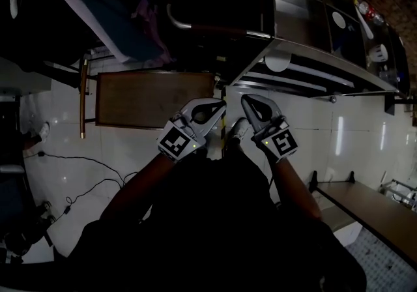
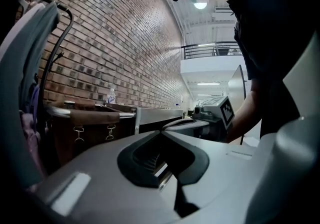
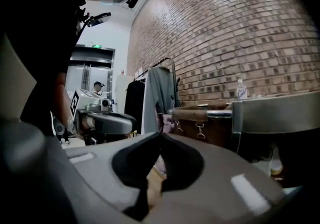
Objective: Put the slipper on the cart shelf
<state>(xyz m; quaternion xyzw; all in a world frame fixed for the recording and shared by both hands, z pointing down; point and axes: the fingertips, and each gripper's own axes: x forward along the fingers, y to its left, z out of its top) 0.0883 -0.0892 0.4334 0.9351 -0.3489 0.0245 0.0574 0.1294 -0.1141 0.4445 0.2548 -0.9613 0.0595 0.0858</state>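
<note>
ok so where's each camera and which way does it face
Head view: on the head, steeply down at the floor, brown bin, metal cart; shows both arms, left gripper, right gripper.
Left gripper view: on the left gripper, along its shut jaws towards the brick wall; shows the right gripper and an arm.
Right gripper view: on the right gripper, along its shut jaws towards that wall; shows the left gripper.
Shared: both gripper views catch the wall and brown bin.

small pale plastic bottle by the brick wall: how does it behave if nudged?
The small pale plastic bottle stands upright and is tall for its base, so a side push probably tips it. It looks round, so it may roll once down. It is likely light, though its fill level cannot be seen.
</note>
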